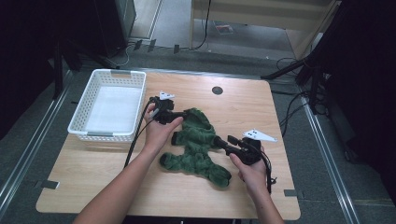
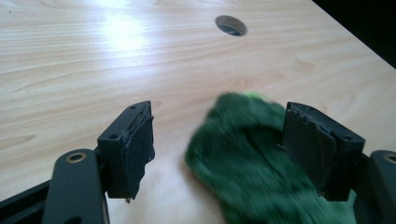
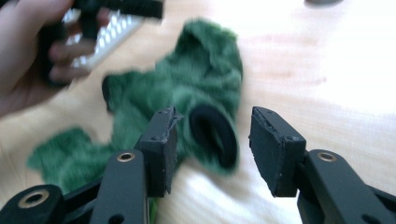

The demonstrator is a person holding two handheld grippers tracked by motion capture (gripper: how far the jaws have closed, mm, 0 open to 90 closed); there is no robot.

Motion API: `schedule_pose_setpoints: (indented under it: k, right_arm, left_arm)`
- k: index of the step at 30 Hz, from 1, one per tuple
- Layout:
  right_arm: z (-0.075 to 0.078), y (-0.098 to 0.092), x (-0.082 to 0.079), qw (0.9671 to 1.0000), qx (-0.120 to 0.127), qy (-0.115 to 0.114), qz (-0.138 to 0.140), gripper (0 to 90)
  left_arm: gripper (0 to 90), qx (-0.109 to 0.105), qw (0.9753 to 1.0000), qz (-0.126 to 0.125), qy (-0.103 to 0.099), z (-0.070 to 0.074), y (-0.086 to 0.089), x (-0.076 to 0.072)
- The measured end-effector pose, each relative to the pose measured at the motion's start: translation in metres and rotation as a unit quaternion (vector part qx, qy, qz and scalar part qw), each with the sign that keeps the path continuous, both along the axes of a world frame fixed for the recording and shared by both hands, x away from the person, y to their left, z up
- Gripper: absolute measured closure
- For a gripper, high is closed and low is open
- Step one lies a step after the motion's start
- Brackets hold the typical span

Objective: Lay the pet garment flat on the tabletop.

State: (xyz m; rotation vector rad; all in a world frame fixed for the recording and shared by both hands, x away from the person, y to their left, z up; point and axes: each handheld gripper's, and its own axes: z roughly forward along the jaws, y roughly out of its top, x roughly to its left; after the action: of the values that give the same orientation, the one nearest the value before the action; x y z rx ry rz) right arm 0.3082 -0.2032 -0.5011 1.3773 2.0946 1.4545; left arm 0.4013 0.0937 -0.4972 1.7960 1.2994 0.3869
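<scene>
A fuzzy green garment (image 1: 198, 140) with black cuffs lies crumpled in the middle of the wooden table (image 1: 243, 107). My left gripper (image 1: 183, 114) is at its far end. In the left gripper view this gripper (image 2: 217, 121) is open, with the tip of the green garment (image 2: 247, 158) between the jaws, close to the right one. My right gripper (image 1: 218, 140) reaches the garment's right side. In the right gripper view that gripper (image 3: 215, 121) is open around a black cuff (image 3: 215, 135) of the green garment (image 3: 205, 79).
An empty white plastic basket (image 1: 112, 74) stands at the table's back left. A round cable hole (image 1: 217, 90) lies behind the garment. Bare wood stretches right of the garment and along the near edge. Cables trail from both grippers.
</scene>
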Motion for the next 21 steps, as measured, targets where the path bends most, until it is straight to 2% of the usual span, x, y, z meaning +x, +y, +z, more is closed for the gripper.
schedule_pose_setpoints:
  k: [1,2,3,4,5,6,7,8,9,10,11,12,14,15,16,17,18,20,21]
  right_arm:
    - [0.001,0.004,0.000,0.9999,-0.001,-0.005,-0.009,52.3]
    - [0.001,0.008,-0.001,0.9996,0.001,-0.013,-0.025,54.5]
    - [0.004,0.018,-0.006,0.9981,0.023,-0.044,-0.036,65.7]
    - [0.006,0.024,-0.008,0.9976,0.033,-0.056,-0.023,73.8]
    - [0.008,0.032,-0.008,0.9970,0.040,-0.065,-0.002,77.3]
    - [0.010,0.042,-0.007,0.9969,0.032,-0.071,0.011,80.2]
    - [0.010,0.050,-0.005,0.9969,0.013,-0.077,0.009,81.2]
    - [0.006,0.061,0.000,0.9969,-0.017,-0.077,0.000,81.5]
    - [0.001,0.068,0.006,0.9975,-0.023,-0.066,-0.010,82.2]
    - [-0.006,0.072,0.013,0.9983,-0.027,-0.045,-0.026,84.4]
    - [-0.006,0.072,0.013,0.9983,-0.027,-0.045,-0.026,84.4]
    - [-0.021,0.077,0.022,0.9967,-0.066,-0.009,-0.046,86.8]
    - [-0.031,0.076,0.025,0.9949,-0.092,0.018,-0.038,86.8]
    - [-0.034,0.073,0.025,0.9944,-0.095,0.031,-0.035,86.7]
    - [-0.034,0.073,0.025,0.9944,-0.095,0.031,-0.035,86.7]
    - [-0.039,0.066,0.024,0.9936,-0.094,0.055,-0.031,86.3]
    - [-0.041,0.063,0.023,0.9937,-0.087,0.064,-0.029,86.2]
    - [-0.041,0.061,0.022,0.9932,-0.089,0.068,-0.031,86.4]
    - [-0.040,0.059,0.020,0.9918,-0.096,0.076,-0.036,86.9]
  left_arm:
    - [29.9,0.004,1.0000,0.000,0.009,-0.002,-0.001,-0.006]
    - [31.5,0.006,0.9999,0.000,0.010,-0.004,-0.001,-0.013]
    - [39.1,0.002,1.0000,-0.006,0.003,-0.009,-0.002,-0.026]
    - [44.8,-0.006,0.9999,-0.005,-0.009,-0.011,-0.002,-0.034]
    - [52.0,-0.012,0.9997,-0.009,-0.021,-0.011,-0.004,-0.041]
    - [57.3,-0.017,0.9994,-0.014,-0.025,-0.012,-0.006,-0.045]
    - [60.6,-0.006,0.9991,-0.029,-0.029,-0.013,-0.013,-0.049]
    - [61.9,0.011,0.9988,-0.038,-0.029,-0.016,-0.020,-0.051]
    - [63.1,0.026,0.9984,-0.047,-0.020,-0.020,-0.026,-0.050]
    - [64.0,0.036,0.9979,-0.053,-0.005,-0.026,-0.032,-0.049]
    - [65.7,0.036,0.9979,-0.053,-0.005,-0.026,-0.032,-0.049]
    - [68.0,0.046,0.9974,-0.054,0.007,-0.031,-0.034,-0.048]
    - [70.5,0.062,0.9958,-0.055,0.040,-0.041,-0.034,-0.047]
    - [71.2,0.066,0.9957,-0.053,0.038,-0.042,-0.033,-0.049]
    - [71.7,0.066,0.9957,-0.053,0.038,-0.042,-0.033,-0.049]
    - [71.7,0.068,0.9957,-0.048,0.040,-0.043,-0.032,-0.051]
    - [71.9,0.067,0.9960,-0.044,0.041,-0.044,-0.031,-0.052]
    - [74.1,0.066,0.9962,-0.036,0.043,-0.044,-0.030,-0.053]
    - [75.3,0.059,0.9966,-0.029,0.050,-0.044,-0.026,-0.054]
